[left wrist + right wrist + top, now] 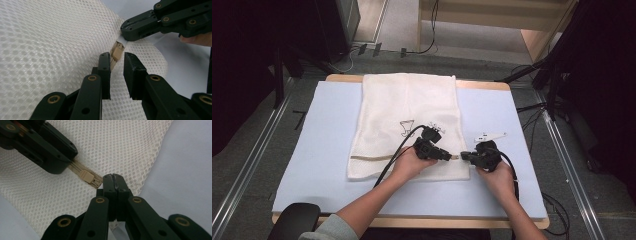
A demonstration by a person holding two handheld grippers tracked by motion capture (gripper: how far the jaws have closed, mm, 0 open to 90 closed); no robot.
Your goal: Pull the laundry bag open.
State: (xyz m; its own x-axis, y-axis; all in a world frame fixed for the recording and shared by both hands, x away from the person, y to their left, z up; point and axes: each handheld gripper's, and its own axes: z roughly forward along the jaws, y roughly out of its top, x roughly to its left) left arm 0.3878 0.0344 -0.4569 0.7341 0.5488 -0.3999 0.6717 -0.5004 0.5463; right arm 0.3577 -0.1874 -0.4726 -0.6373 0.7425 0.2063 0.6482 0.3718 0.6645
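Mesh laundry bag (pixel 407 125) lies flat on the pale blue table mat (pixel 312 165), zipper near its front edge. Right gripper (pixel 115 178), jaws pressed together, pinches the bag's corner beside the zipper end. Left gripper (pixel 117 65), jaws parted, straddles the tan zipper slider (pixel 117 52) without pressing. Best: close squarely on the slider's pull, keep the corner taut, draw along the tape.
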